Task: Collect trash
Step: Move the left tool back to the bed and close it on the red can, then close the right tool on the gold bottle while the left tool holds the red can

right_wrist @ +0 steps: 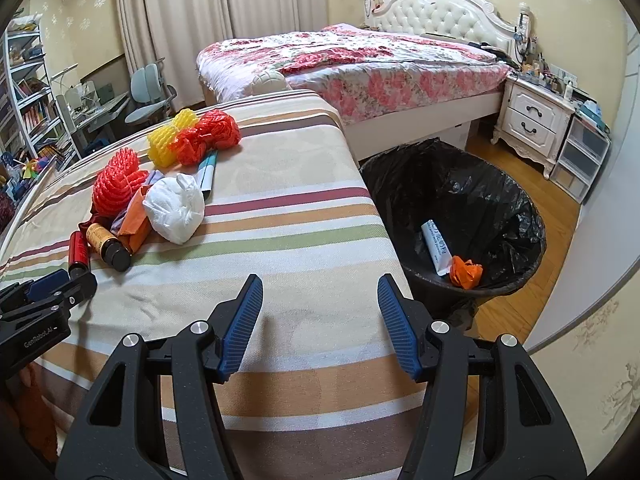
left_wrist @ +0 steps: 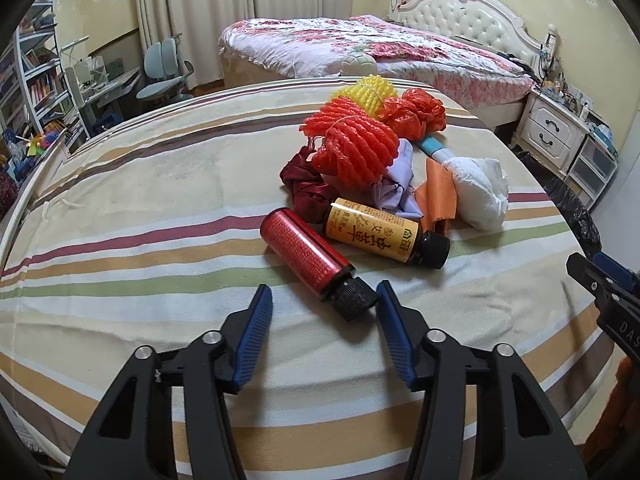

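Between the blue pads of the left gripper (left_wrist: 323, 301) lies the black cap of a red bottle (left_wrist: 305, 255), which rests on its side on the striped tablecloth (left_wrist: 160, 200). Its cap sits close to the right-hand pad and well clear of the left-hand one, so the jaws stand partly open around the cap and neither pad can be seen pressing on it. Just beyond that bottle, ahead of the right-hand pad, a yellow-labelled bottle (left_wrist: 376, 230) with a black cap also lies on its side. Farther ahead of these jaws sits the rest of the pile: a red foam net (left_wrist: 352, 148), a yellow foam net (left_wrist: 370, 90), a crumpled red plastic bag (left_wrist: 416, 114), a dark red cloth (left_wrist: 302, 186), a lilac scrap (left_wrist: 394, 188), an orange scrap (left_wrist: 436, 196), a white crumpled wad (left_wrist: 478, 188) and a blue-and-white tube (left_wrist: 430, 148).

The right gripper (right_wrist: 320, 312) hangs over a bare stretch of the striped cloth near the table's edge, its jaws about half open with nothing between them. Off to the right of its right-hand pad, down on the wooden floor (right_wrist: 552, 216), stands a bin lined with a black bag (right_wrist: 480, 192). Inside it lie a white tube (right_wrist: 434, 246) and a crumpled orange piece (right_wrist: 466, 272), touching each other. Far to the left of these jaws, the left gripper shows at the frame's edge beside the red bottle.
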### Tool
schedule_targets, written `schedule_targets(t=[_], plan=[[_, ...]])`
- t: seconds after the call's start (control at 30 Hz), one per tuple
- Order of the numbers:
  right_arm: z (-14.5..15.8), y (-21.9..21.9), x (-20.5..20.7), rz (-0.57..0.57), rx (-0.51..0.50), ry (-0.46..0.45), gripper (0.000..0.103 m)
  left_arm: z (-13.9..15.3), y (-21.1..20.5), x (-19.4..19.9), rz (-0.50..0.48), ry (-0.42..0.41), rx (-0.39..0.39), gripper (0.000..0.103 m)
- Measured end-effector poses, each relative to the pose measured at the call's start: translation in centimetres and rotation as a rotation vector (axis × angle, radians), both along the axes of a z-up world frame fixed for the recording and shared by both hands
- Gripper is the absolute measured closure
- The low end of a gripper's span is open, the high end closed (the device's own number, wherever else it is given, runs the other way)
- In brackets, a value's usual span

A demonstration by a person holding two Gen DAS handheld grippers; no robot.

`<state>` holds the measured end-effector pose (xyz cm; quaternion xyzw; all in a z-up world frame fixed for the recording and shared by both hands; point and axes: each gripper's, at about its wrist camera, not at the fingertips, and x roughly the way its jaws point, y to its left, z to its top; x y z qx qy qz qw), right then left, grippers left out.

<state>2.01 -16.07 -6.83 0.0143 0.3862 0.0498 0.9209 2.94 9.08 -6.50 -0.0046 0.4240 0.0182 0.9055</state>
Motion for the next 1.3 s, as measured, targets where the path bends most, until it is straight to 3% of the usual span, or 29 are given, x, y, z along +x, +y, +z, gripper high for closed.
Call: schedule_targets(t=[0.2, 0.37, 0.5, 0.67, 0.83, 1.3], plan=[[-0.1, 0.4, 0.0, 0.011, -0.004, 0.003, 0.045, 0.1, 1.3, -0.3, -0.003, -0.008, -0.010, 0.066], [-0.1, 0.8, 0.0, 0.022, -0.009, 0.005, 0.045, 0.4, 2.0, -0.2, 0.028, -0.001, -0.033, 0.066], [-0.1, 1.3, -0.1, 0.032, -0.013, 0.005, 0.045, 0.6, 2.0, 0.5, 0.038, -0.006, -0.040, 0.057], [0.2, 2.1, -0.1, 0.052, -0.020, 0.001, 0.045, 0.4, 2.4, 1.4, 0.052, 0.009, -0.053, 0.057], [0.7, 3.3, -0.1, 0.083, -0.022, -0.008, 0.045, 0.3, 2.6, 1.3, 0.046, 0.002, -0.020, 0.078], [2.1, 10.3, 0.1, 0.269, -0.045, -0.030, 0.045, 0.4, 5.9, -0.1, 0.080, -0.005, -0.033, 0.078]])
